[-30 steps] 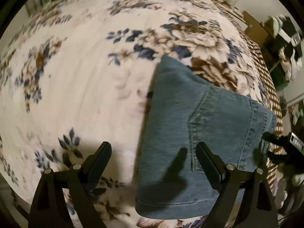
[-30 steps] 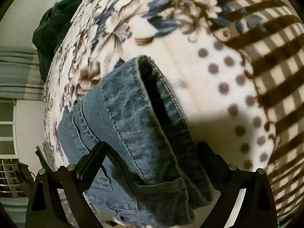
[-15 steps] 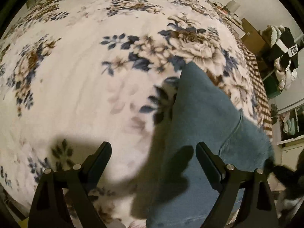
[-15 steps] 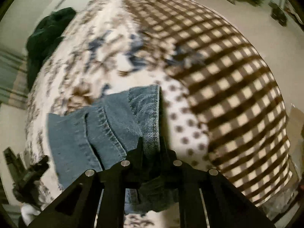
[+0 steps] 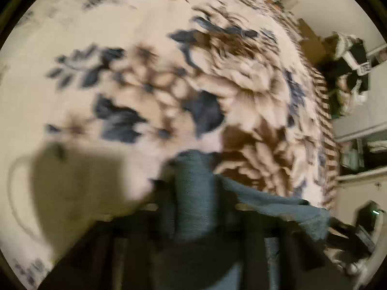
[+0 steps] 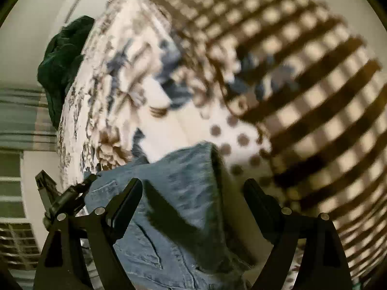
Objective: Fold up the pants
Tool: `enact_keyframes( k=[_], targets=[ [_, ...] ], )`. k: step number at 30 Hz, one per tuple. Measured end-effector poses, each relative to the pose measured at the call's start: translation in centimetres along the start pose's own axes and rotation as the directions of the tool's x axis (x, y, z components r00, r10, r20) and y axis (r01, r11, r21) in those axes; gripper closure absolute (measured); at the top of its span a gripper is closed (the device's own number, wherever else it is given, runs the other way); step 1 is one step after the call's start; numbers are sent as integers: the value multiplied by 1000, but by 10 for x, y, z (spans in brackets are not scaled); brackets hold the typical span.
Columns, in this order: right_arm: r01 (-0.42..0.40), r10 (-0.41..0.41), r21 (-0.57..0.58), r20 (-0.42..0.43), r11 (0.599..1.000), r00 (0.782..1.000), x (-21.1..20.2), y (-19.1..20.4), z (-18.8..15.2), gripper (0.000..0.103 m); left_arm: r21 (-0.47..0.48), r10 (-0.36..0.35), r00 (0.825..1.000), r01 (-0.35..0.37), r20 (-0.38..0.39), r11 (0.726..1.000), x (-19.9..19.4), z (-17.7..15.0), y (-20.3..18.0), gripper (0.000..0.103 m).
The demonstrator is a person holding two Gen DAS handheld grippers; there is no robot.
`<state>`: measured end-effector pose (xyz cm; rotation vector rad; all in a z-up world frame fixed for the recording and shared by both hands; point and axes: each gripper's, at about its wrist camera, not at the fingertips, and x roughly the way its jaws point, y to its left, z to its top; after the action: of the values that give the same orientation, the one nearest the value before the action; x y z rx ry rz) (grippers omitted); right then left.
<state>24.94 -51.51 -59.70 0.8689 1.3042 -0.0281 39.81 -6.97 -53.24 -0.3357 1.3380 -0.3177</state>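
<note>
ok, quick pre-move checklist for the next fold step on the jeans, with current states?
1. Left gripper clamped on the jeans: ok, denim is bunched between its closed fingers, though the left wrist view is blurred.
2. Right gripper free of cloth: ok, its jaws stand wide open with the denim lying loose between them.
3. Jeans resting on the blanket: ok at the right end; cannot tell at the left.
4. Fold edges aligned: cannot tell, too little of the garment is in view.
5. Dark green garment out of the way: ok, it lies at the bed's far edge.
</note>
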Motion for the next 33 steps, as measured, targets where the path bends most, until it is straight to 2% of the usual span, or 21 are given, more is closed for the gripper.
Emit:
enact_keyframes(
  k=[2,3,5,6,7,8,11,12,13,14,15,16,18,20,23,25,28,29,31,33],
  targets=[
    [-30,32,-30,39,999,999,2,3,-4,80,8,-14,1000,14,17,1000,-1,-1,2,83],
    [31,-28,-46,62,998,998,1,6,-1,83,2,-23,1000,23,22,1000,-1,-1,7,85],
    [65,-53,-86,131,994,990,-10,16,-4,98,-31,-41,999,42,25,999,-1,3,22,86],
    [97,-80,-88,174,991,981,-16,18,-3,98,-49,-61,998,63,29,997,-1,5,29,86],
    [81,-66,-74,186,994,980,-21,15,0,98,-57,-73,997,74,22,996,0,6,31,86],
    [49,-40,-59,152,997,988,-17,10,4,97,-56,-74,997,75,16,996,0,7,30,86],
    [80,-72,-84,101,993,992,-7,11,5,94,-31,-67,998,67,10,997,-10,5,21,83],
    [67,-61,-77,78,995,995,-7,11,6,91,-38,-67,998,67,8,997,-14,5,20,78],
    [56,-53,-63,53,996,997,-10,9,6,78,-48,-65,998,66,7,997,-21,2,19,66],
    [47,-45,-55,42,997,998,-16,7,4,53,-51,-64,998,64,13,997,-28,-2,18,55],
    [35,-33,-53,48,998,998,-25,5,-2,41,-55,-67,997,68,27,996,-36,-8,17,26],
    [29,-26,-53,50,998,998,-31,0,-8,28,-51,-68,997,70,45,996,-45,-18,15,11],
    [25,-24,-36,26,999,999,-39,-9,-26,27,-18,-47,997,49,59,999,-58,-41,8,11],
    [34,-33,0,-42,999,999,-37,-24,-50,27,2,8,999,-8,54,1000,-61,-64,4,11],
    [42,-33,58,-144,997,989,-17,-45,-83,27,21,80,997,-80,14,997,-54,-109,-1,11],
    [13,6,113,-169,993,986,-4,-54,-97,29,24,101,994,-100,-37,995,-40,-134,-1,11],
    [-68,97,208,-132,976,986,9,-63,-111,46,2,107,992,-107,-71,994,-25,-153,1,11],
    [-63,89,215,-115,975,989,9,-64,-113,55,0,111,991,-111,-69,994,-22,-156,2,11],
    [-63,80,224,-65,972,995,6,-67,-116,65,-1,113,992,-113,-61,994,-20,-157,2,9],
    [-45,53,202,-35,978,998,0,-66,-120,69,10,111,992,-111,-62,994,-19,-157,1,9]
  ],
)
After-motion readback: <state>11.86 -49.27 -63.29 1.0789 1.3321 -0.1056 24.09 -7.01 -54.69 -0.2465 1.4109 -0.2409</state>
